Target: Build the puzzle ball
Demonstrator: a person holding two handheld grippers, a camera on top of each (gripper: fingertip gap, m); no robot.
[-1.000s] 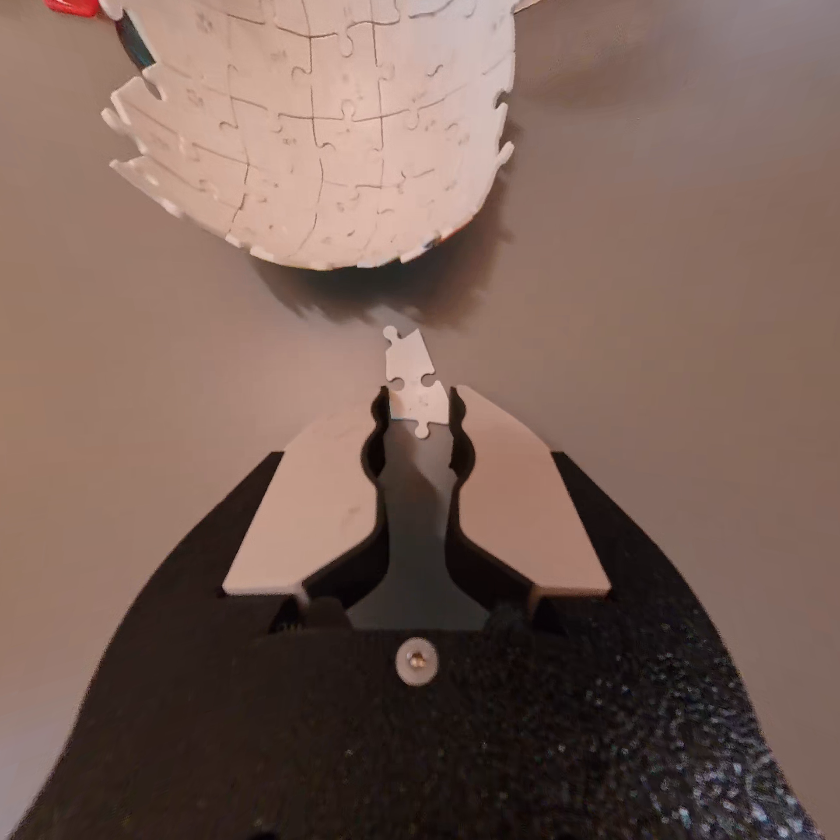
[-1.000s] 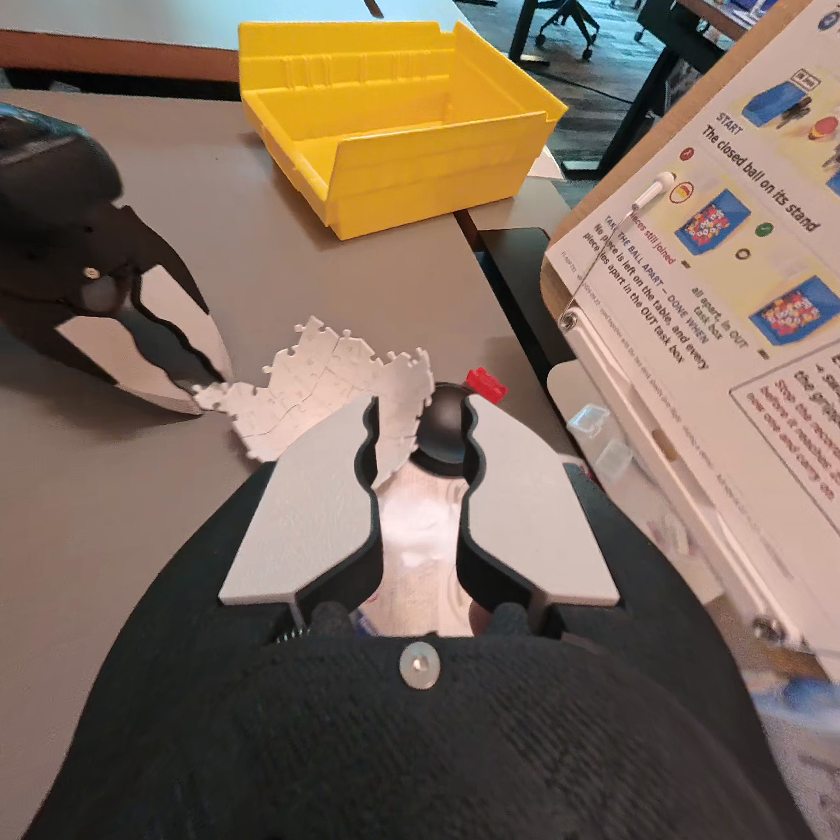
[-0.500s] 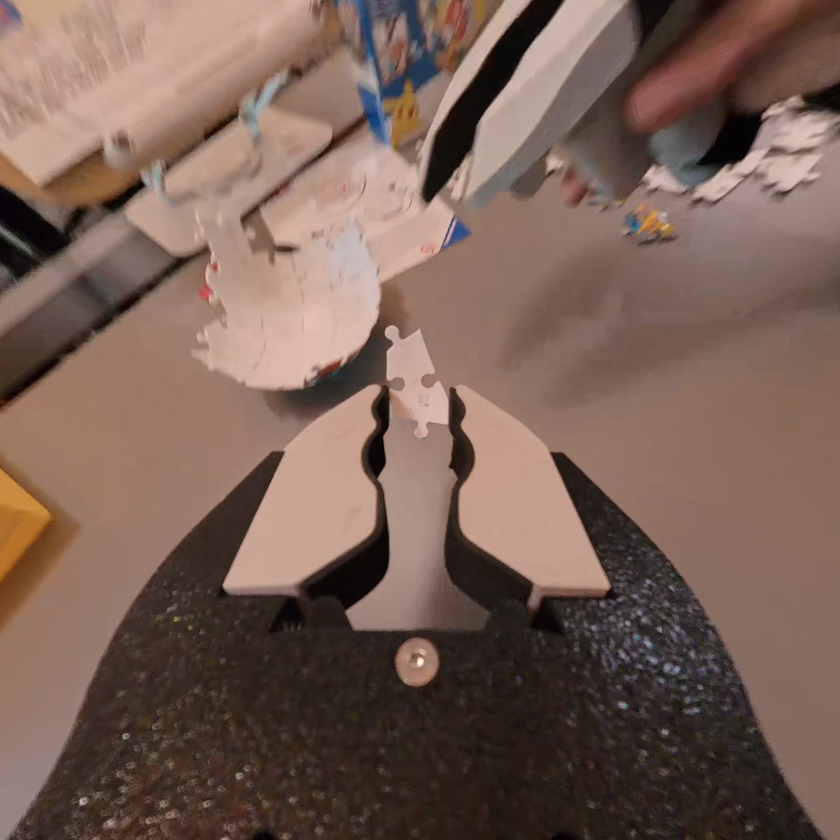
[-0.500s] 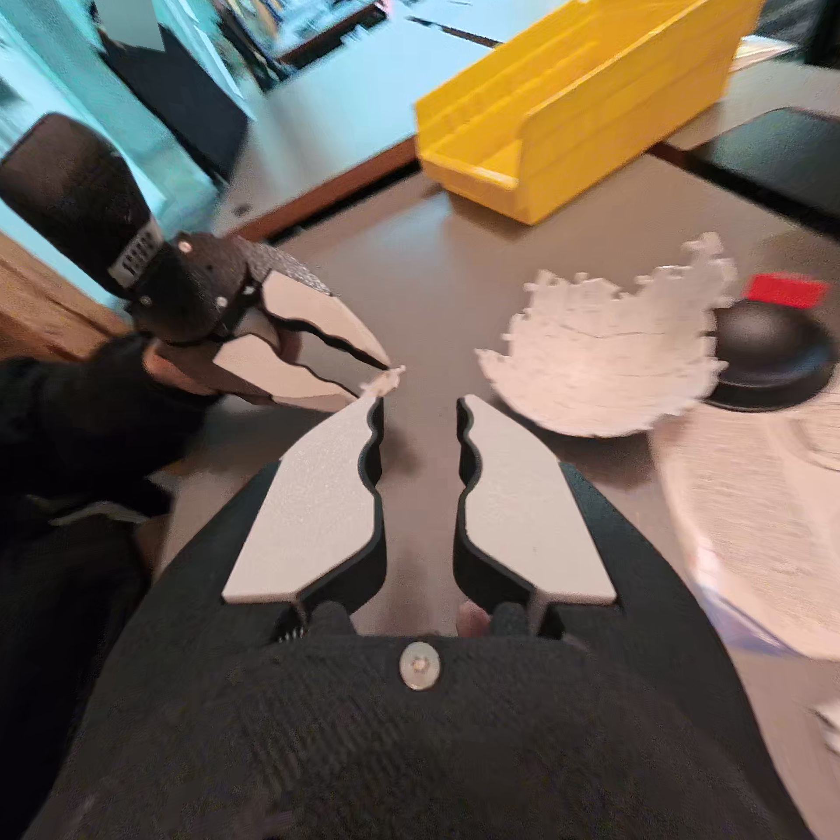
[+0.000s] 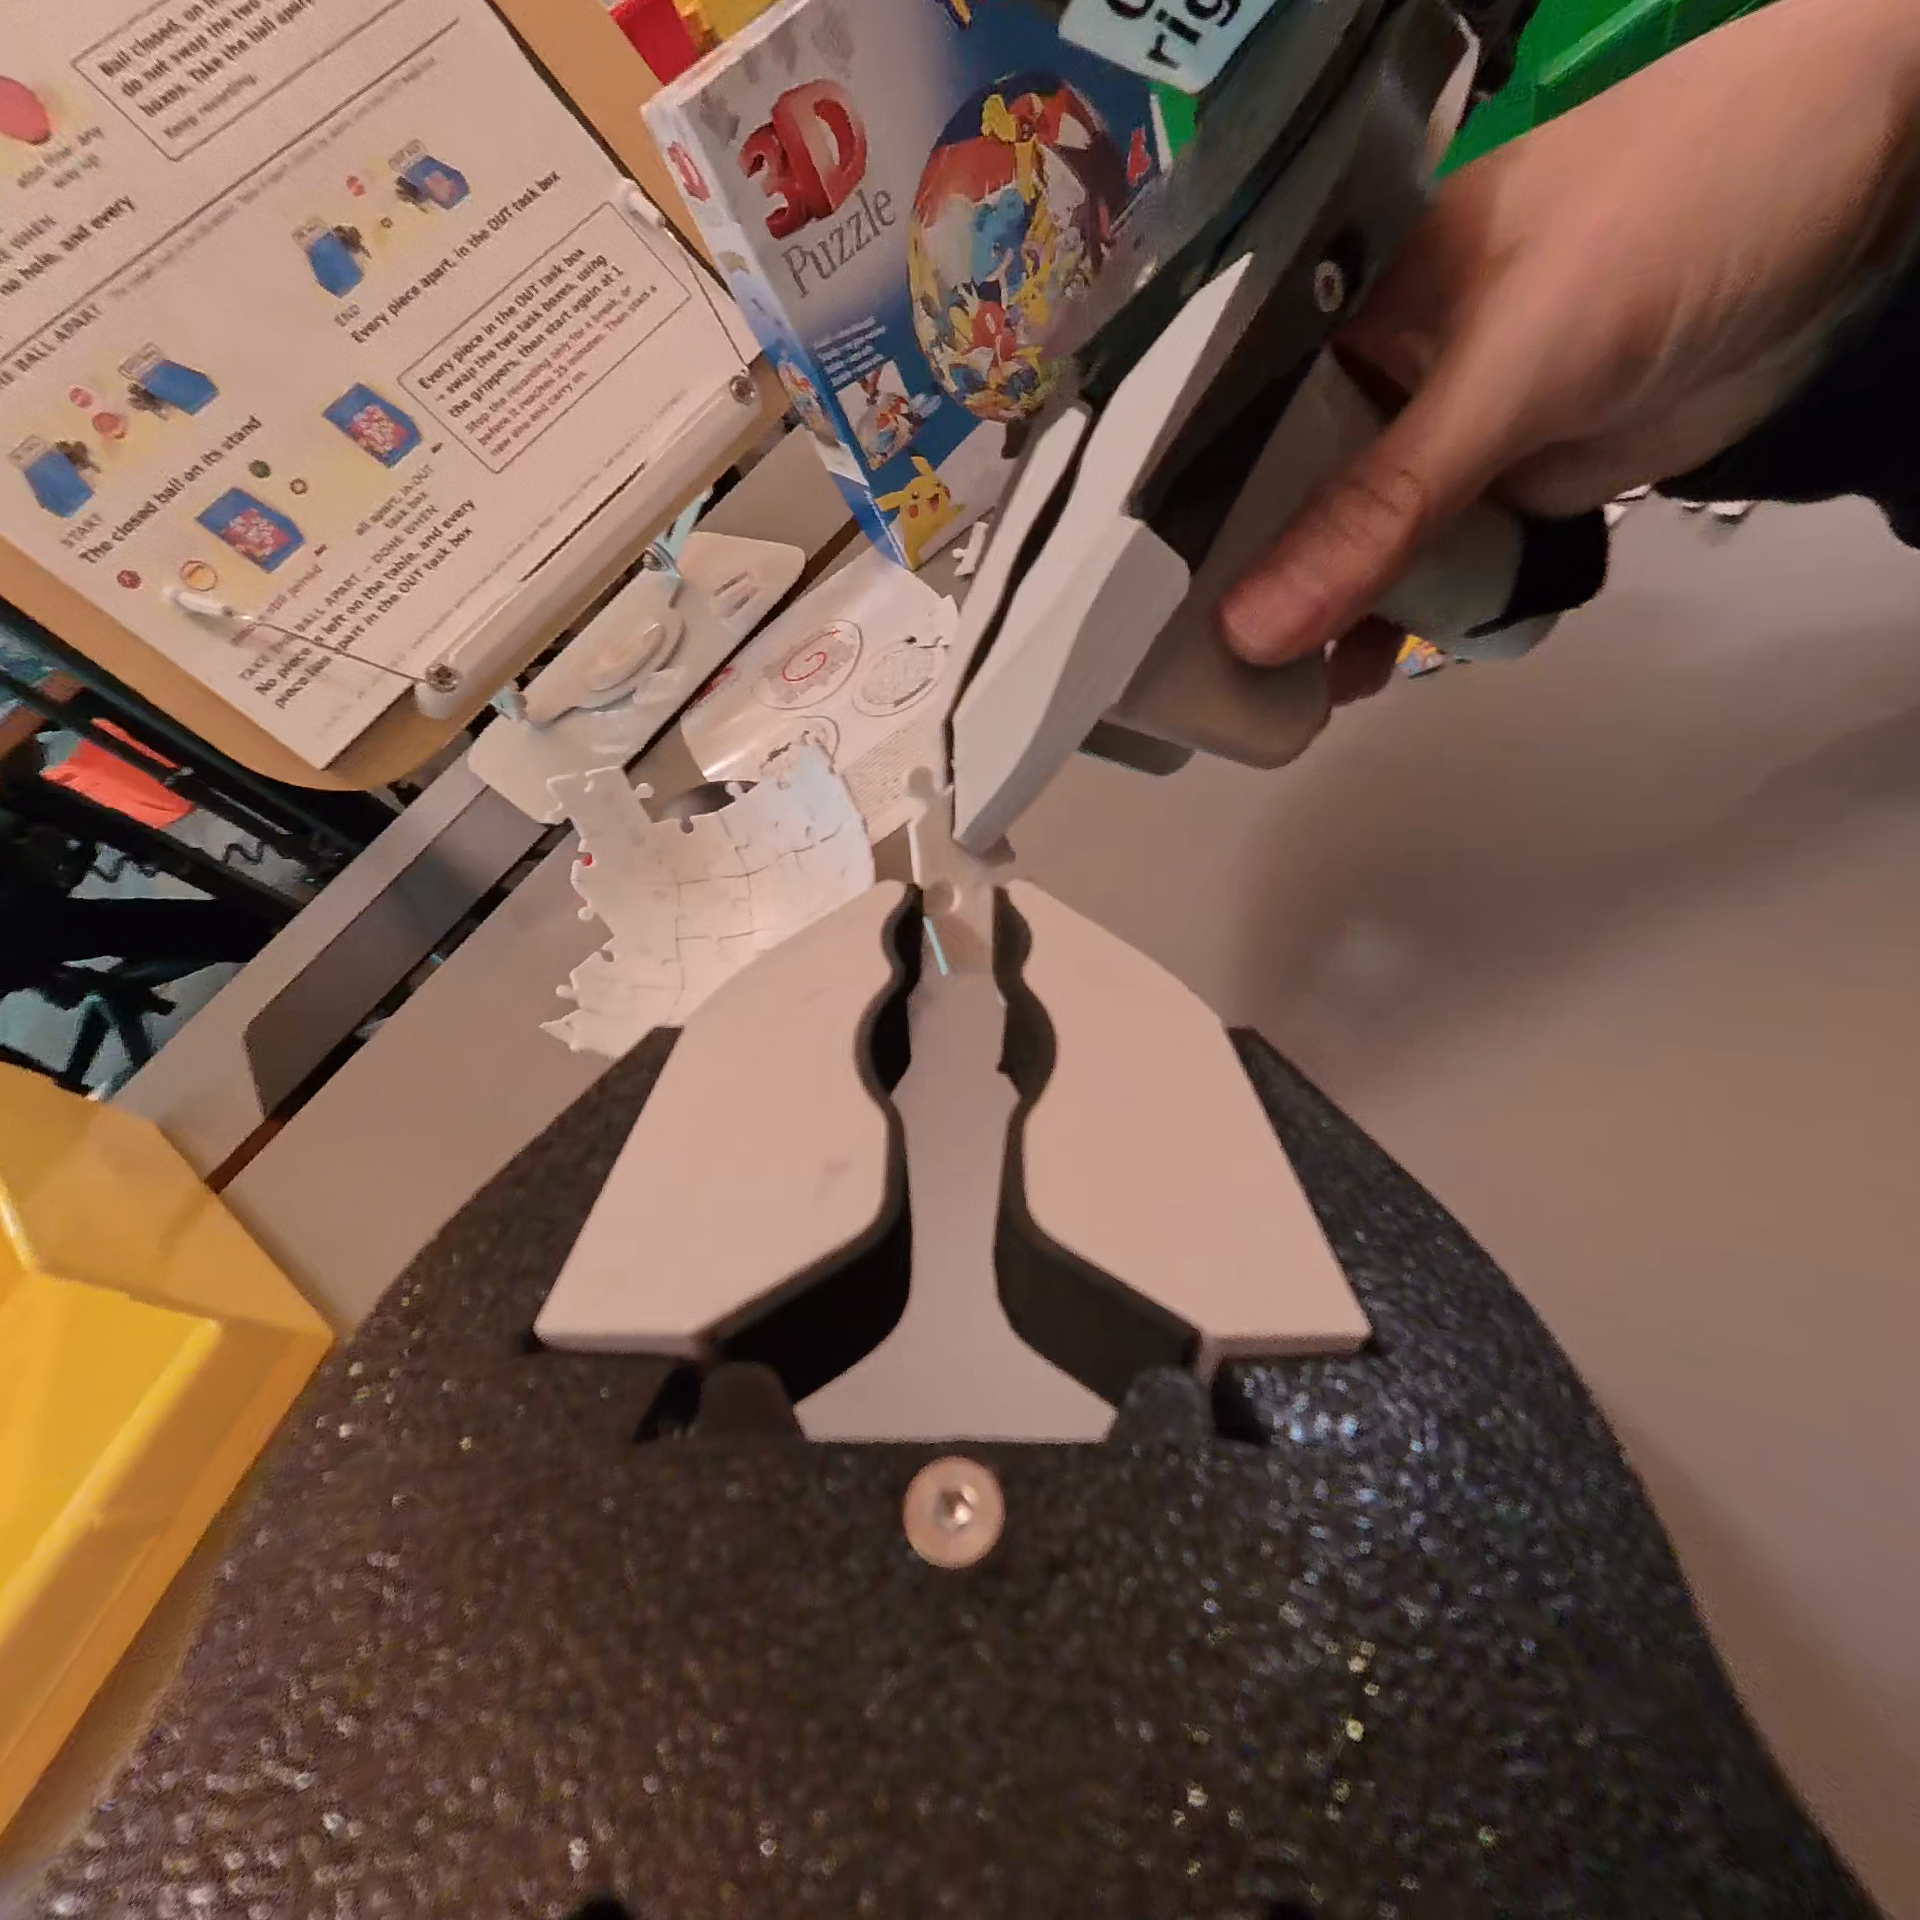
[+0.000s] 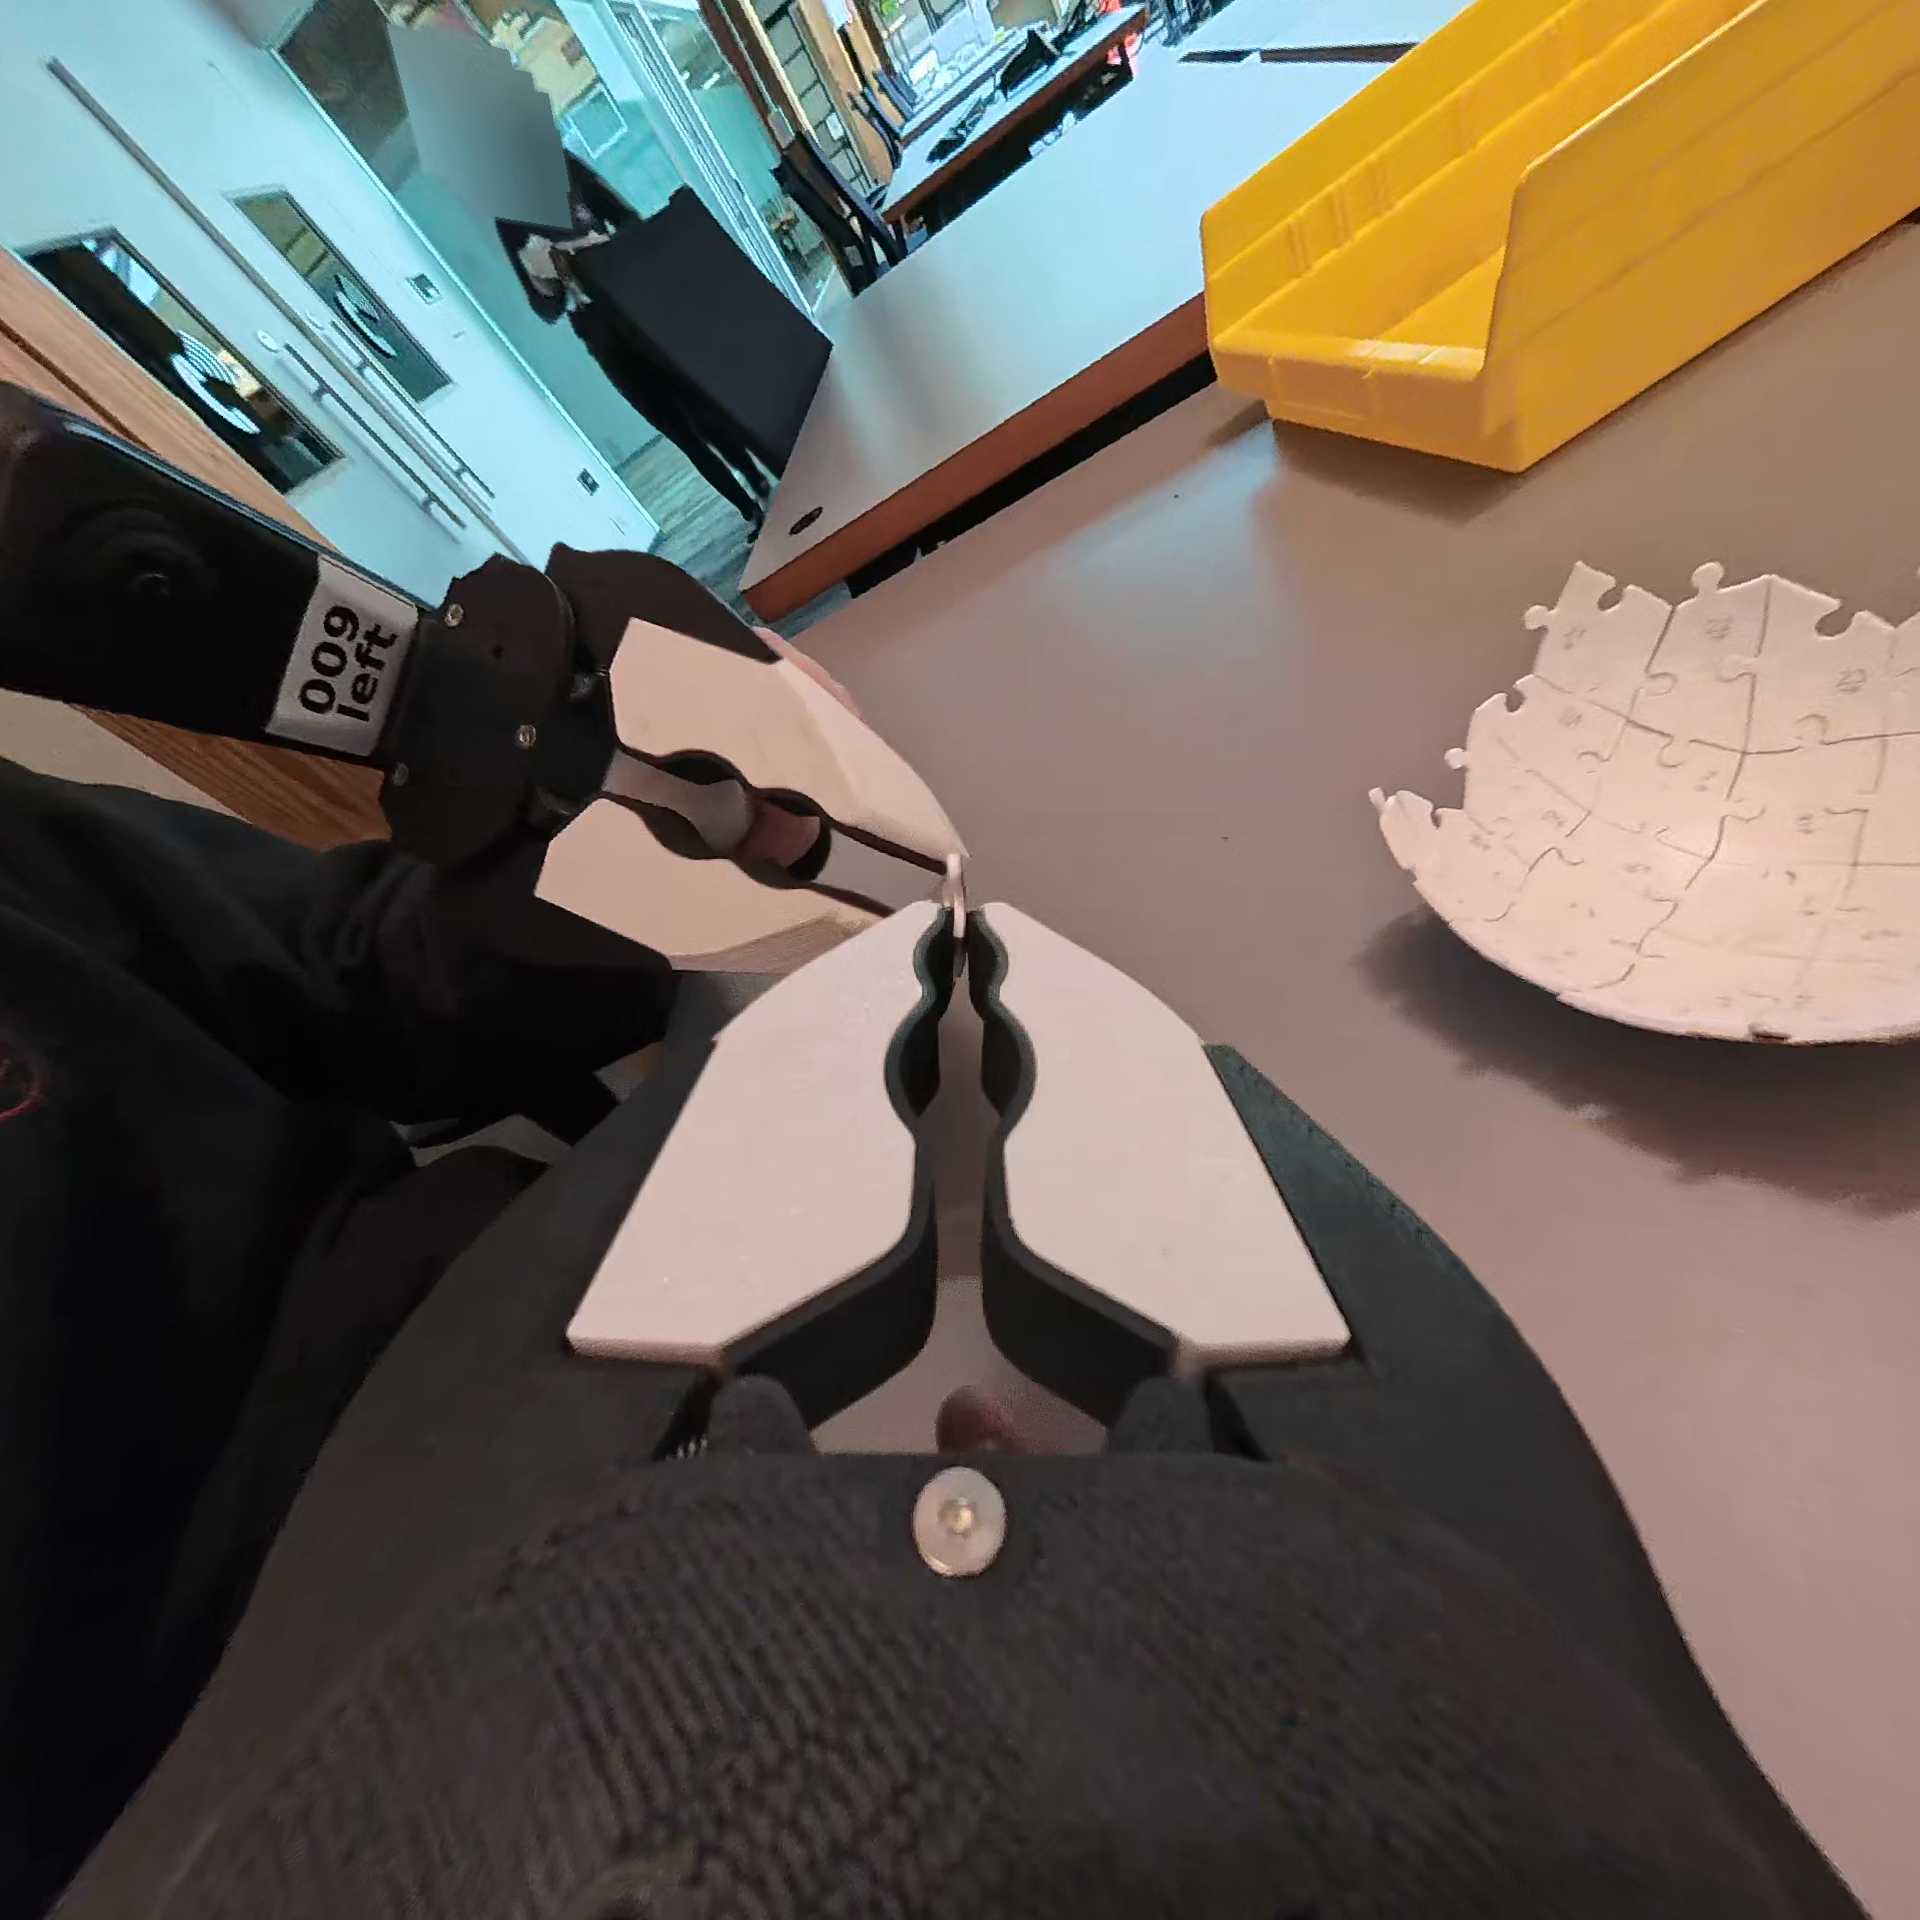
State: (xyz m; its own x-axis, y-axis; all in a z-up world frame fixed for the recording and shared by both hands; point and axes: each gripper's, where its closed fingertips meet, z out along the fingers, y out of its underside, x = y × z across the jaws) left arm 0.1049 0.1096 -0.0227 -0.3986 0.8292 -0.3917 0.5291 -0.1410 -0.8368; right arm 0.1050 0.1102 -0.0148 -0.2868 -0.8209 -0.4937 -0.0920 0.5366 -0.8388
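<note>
White plastic is what both tools meet on: one loose puzzle piece is held in the air above the grey worktop, between the two grippers. The left gripper has its fingers narrow around the lower part of the piece. The right gripper is nearly closed and pinches the same piece by its edge, seen edge-on in the right wrist view. This looks like a hand-over or a re-grip, probably so that the piece gets a better angle before it goes into the ball; which gripper will keep it cannot be told.

The half-built puzzle ball, a white bowl-shaped shell of joined pieces, lies on the worktop to the side, well apart from both grippers and open upward, so its toothed rim is free to receive the next piece.

By count: two grippers, one held piece, one partial shell, one yellow bin behind the shell, one puzzle box standing at the back, and one instruction board beside it. A hand holds the right gripper.
</note>
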